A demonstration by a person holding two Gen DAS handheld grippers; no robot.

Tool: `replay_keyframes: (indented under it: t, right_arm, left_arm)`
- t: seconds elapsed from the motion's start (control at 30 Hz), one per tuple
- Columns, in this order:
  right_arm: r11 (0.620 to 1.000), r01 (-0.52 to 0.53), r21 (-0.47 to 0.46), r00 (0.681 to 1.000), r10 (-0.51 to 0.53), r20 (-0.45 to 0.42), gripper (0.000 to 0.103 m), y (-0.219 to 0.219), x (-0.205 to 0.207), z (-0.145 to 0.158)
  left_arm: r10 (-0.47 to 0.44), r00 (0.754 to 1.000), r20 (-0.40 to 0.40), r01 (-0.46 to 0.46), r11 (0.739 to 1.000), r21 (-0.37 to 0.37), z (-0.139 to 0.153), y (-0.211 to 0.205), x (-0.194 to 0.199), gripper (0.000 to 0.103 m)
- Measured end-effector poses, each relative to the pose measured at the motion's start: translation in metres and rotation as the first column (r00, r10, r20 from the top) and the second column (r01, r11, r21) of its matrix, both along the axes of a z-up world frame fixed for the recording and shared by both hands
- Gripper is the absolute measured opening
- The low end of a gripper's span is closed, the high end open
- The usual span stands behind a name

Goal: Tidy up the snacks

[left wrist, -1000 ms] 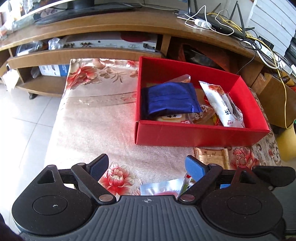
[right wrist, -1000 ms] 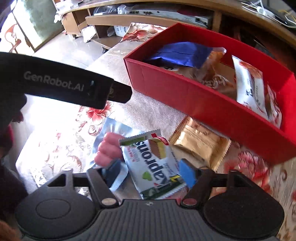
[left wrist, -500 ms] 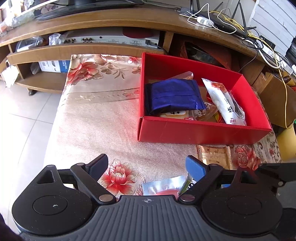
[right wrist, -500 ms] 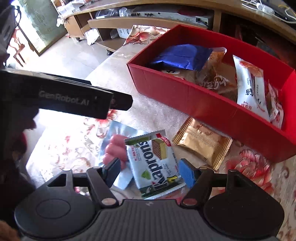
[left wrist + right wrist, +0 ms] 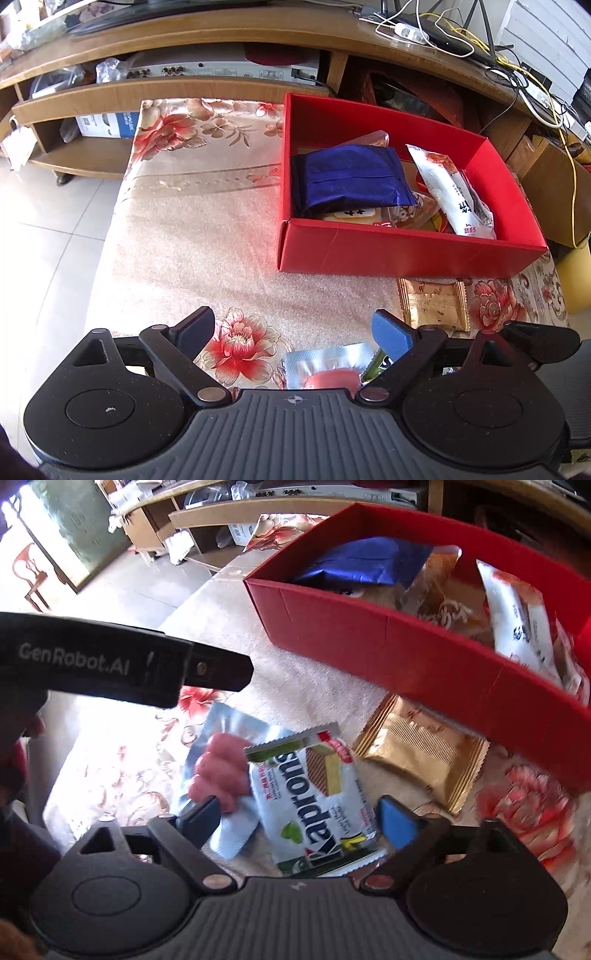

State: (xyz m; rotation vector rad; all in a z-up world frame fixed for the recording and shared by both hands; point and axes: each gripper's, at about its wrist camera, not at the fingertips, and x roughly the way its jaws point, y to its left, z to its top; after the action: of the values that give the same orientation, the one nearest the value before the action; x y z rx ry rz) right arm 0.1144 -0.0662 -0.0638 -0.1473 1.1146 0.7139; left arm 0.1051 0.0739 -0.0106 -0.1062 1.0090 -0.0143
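A red box (image 5: 406, 251) on the floral cloth holds a blue pouch (image 5: 347, 179), a white snack packet (image 5: 454, 192) and other snacks. A gold packet (image 5: 432, 306) lies in front of the box. A white Kaprons wafer packet (image 5: 317, 805) lies over a silver packet with pink contents (image 5: 221, 760). My right gripper (image 5: 299, 819) is open, its fingers either side of the wafer packet and low over it. My left gripper (image 5: 295, 332) is open and empty, above the silver packet (image 5: 325, 363); its body shows in the right wrist view (image 5: 110, 661).
A wooden TV stand (image 5: 221, 48) with shelves, electronics and cables (image 5: 480, 51) runs behind the table. Tiled floor (image 5: 44, 236) lies to the left. A brown box (image 5: 550, 184) and a yellow object (image 5: 576, 280) stand to the right.
My left gripper has pulled back and up, bringing the silver packet into its view. My right gripper has drawn back slightly from the wafer packet. Both stay open.
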Motion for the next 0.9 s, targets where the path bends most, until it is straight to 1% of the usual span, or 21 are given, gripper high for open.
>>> replay_keyframes:
  t: [0.03,0.07,0.1,0.13,0.2,0.33,0.43,0.53,0.67,0.7,0.73,0.8,0.83,0.9]
  right_arm:
    - [1.0,0.007,-0.015,1.0,-0.007,0.017,0.087,0.002,-0.002,0.001]
    - [0.999,0.013,-0.045,0.999,-0.011,0.042,0.072,0.003,-0.005,0.002]
    - [0.996,0.022,-0.084,0.997,-0.016,0.074,0.061,0.004,-0.009,0.004]
    - [0.995,0.032,-0.098,0.996,-0.024,0.082,0.059,0.0,-0.011,0.005]
    - [0.995,0.056,-0.088,0.996,-0.05,0.067,0.059,-0.009,-0.011,0.007]
    - [0.99,0.108,-0.089,0.991,-0.099,0.095,0.058,-0.029,-0.014,0.016]
    - [0.985,0.165,-0.06,0.983,-0.158,0.096,0.058,-0.047,-0.012,0.024]
    - [0.982,0.184,-0.044,0.978,-0.179,0.109,0.057,-0.059,-0.012,0.03]
    - [0.981,0.192,-0.029,0.975,-0.188,0.116,0.057,-0.062,-0.014,0.037]
    - [0.981,0.191,-0.025,0.975,-0.187,0.118,0.057,-0.061,-0.015,0.038]
    - [0.982,0.19,-0.025,0.975,-0.185,0.121,0.057,-0.061,-0.016,0.039]
    - [0.982,0.188,-0.032,0.975,-0.183,0.127,0.057,-0.062,-0.013,0.037]
    - [0.981,0.19,-0.036,0.975,-0.184,0.128,0.057,-0.062,-0.013,0.036]
    - [0.981,0.19,-0.042,0.975,-0.183,0.128,0.057,-0.063,-0.014,0.035]
  left_arm:
    - [0.002,1.0,-0.001,-0.002,1.0,0.002,0.0,0.001,0.0,0.095]
    - [0.005,1.0,-0.002,-0.005,1.0,0.002,-0.001,0.002,-0.001,0.095]
    - [0.006,1.0,-0.003,-0.006,1.0,0.003,-0.001,0.002,-0.001,0.095]
    - [0.007,1.0,-0.004,-0.007,1.0,0.004,-0.001,0.002,-0.002,0.095]
    - [0.004,1.0,-0.01,-0.004,1.0,0.009,-0.003,0.0,-0.004,0.096]
    - [-0.003,1.0,-0.028,0.003,1.0,0.007,-0.009,-0.004,-0.008,0.096]
    - [-0.002,0.998,-0.059,0.001,1.0,-0.009,-0.017,-0.011,-0.01,0.097]
    - [-0.003,0.996,-0.093,0.001,1.0,-0.028,-0.027,-0.022,-0.013,0.097]
    - [0.013,0.991,-0.135,-0.011,1.0,0.018,-0.043,-0.037,-0.013,0.101]
    - [0.023,0.989,-0.143,-0.021,1.0,0.018,-0.047,-0.037,-0.011,0.102]
    - [0.032,0.989,-0.144,-0.029,0.999,0.02,-0.051,-0.039,-0.01,0.103]
    - [0.04,0.991,-0.129,-0.032,0.998,0.057,-0.051,-0.045,-0.008,0.102]
    - [0.042,0.991,-0.124,-0.034,0.997,0.067,-0.052,-0.046,-0.008,0.101]
    - [0.033,0.993,-0.109,-0.022,0.994,0.103,-0.05,-0.051,-0.009,0.093]
